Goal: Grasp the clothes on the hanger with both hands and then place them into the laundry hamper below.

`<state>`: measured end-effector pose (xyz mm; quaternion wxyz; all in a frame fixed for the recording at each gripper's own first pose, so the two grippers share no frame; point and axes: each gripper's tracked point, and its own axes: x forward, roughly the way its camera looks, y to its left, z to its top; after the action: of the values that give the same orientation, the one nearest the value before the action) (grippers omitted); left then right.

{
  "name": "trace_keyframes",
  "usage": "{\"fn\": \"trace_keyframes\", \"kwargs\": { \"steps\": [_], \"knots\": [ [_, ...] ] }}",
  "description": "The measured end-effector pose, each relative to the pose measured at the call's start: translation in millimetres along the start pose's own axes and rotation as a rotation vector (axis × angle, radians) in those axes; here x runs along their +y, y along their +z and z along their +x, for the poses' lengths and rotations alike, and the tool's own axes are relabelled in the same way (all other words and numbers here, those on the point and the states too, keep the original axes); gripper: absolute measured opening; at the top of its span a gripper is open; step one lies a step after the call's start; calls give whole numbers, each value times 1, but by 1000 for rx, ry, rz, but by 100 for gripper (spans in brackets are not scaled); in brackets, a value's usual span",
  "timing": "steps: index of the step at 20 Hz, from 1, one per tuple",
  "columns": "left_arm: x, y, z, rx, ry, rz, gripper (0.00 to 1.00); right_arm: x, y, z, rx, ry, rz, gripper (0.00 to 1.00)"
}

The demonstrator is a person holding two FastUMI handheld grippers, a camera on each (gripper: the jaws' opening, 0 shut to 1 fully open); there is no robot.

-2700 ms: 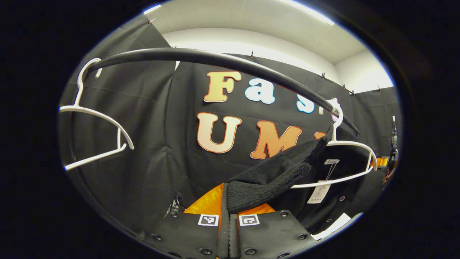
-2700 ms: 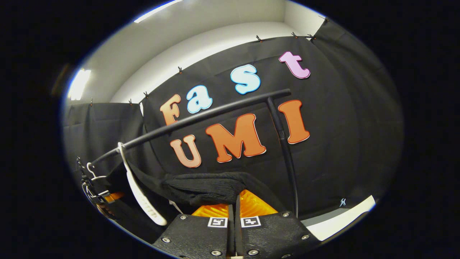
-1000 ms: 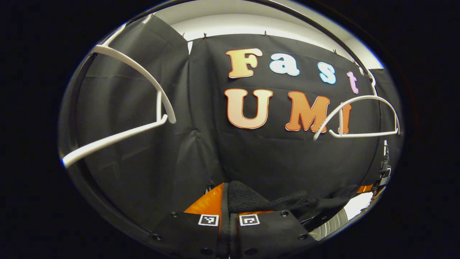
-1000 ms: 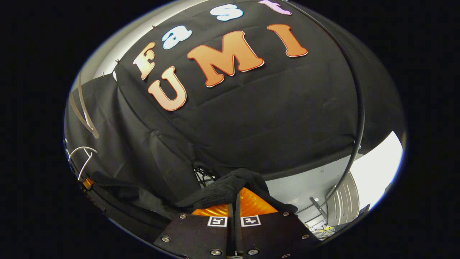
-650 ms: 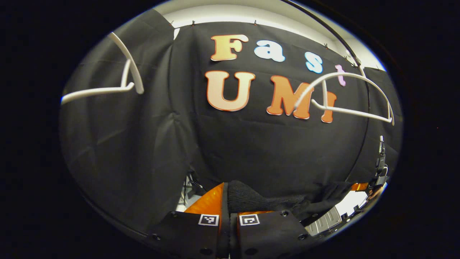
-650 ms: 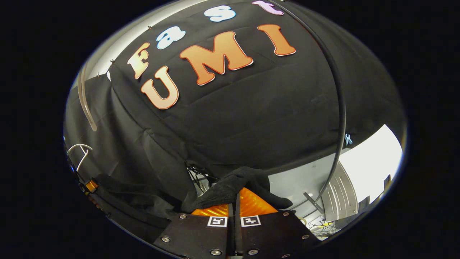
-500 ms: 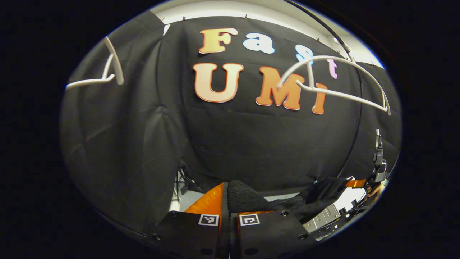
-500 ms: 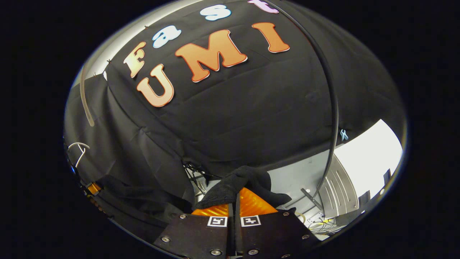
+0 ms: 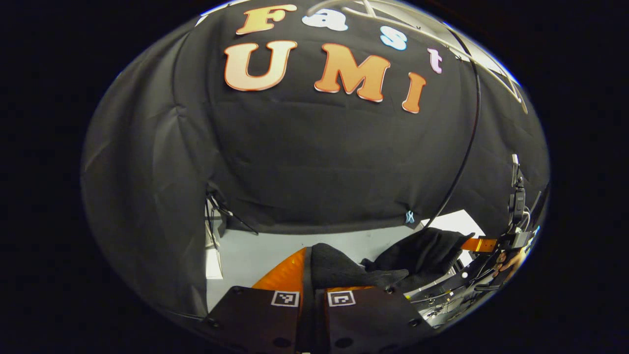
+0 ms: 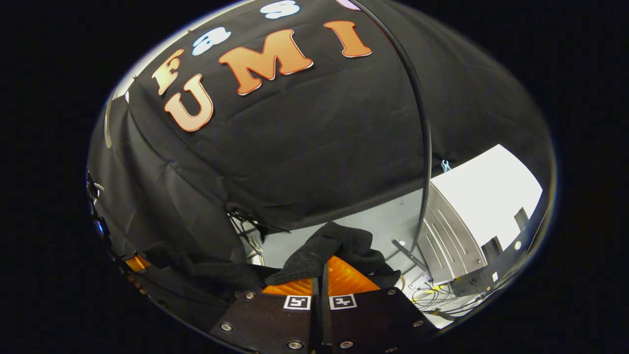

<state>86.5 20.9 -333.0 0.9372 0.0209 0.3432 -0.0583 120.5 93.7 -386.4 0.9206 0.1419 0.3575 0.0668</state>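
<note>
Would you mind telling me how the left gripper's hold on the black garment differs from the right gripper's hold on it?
The left gripper pinches a flat fold of the black garment, lying to one side of its jaws; the right gripper has cloth heaped across both jaws. In the left gripper view the cloth runs off rightward; in the right gripper view it trails leftward. Both are shut on that one garment.

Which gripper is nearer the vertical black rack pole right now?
Right, as far as the pictures tell. In the right gripper view the black rack pole stands just right of the right gripper. In the left gripper view the pole stands farther off, right of the left gripper.
</note>
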Motion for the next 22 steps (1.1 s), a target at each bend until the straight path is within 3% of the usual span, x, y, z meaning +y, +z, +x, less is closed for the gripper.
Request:
{"fn": "trace_keyframes", "kwargs": {
  "steps": [5,14,21,22],
  "knots": [
    [-17,-59,32,121,14,18,7,-21,-33,16,44,-133,-40,0],
    [-12,-139,67,321,69,92,8,-18,-101,42,171,-182,-92,9],
    [-7,-163,76,406,87,123,13,-18,-122,57,223,-200,-123,12],
    [-6,-163,75,407,87,129,22,-16,-121,58,220,-198,-121,15]
  ]
}}
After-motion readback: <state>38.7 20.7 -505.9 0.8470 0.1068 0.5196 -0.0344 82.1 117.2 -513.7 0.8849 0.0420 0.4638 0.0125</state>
